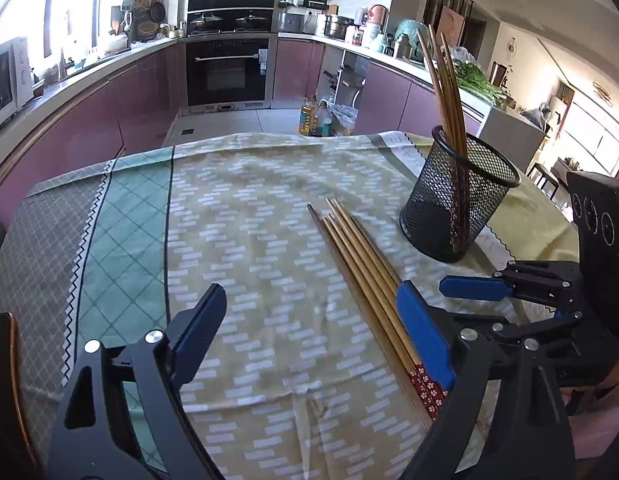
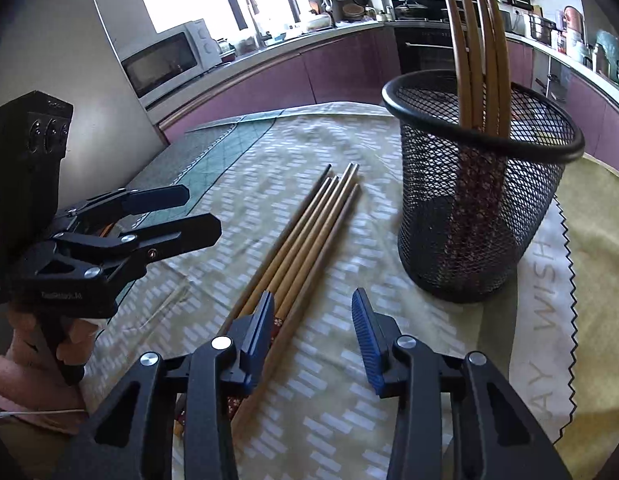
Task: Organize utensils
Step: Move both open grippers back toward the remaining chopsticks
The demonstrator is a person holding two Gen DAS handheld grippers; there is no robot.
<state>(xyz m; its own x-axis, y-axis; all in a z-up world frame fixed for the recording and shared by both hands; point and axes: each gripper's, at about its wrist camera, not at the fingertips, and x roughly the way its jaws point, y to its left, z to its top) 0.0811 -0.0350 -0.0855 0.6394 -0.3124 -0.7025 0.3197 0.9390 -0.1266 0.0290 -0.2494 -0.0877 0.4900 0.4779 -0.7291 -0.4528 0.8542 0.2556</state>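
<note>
A bundle of chopsticks (image 2: 309, 236) lies flat on the cloth-covered counter (image 1: 237, 216), its patterned ends beside the left fingers (image 1: 317, 336), spread wide, grasping nothing. The right fingers (image 2: 313, 328) are released too. Beyond them stands the mesh holder (image 2: 481, 184) with upright chopsticks (image 2: 479, 60).

Chopsticks (image 2: 305, 236) flat on tablecloth (image 2: 349, 420), holder (image 2: 477, 216) just right — more chopsticks (image 2: 475, 40) inside

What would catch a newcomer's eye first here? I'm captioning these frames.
Probably the black mesh cup, standing upright on the patterned tablecloth with several chopsticks sticking out. Next, the loose chopsticks lying bundled on the cloth beside it, with both open blue-padded grippers, left and right, near their patterned ends.
</note>
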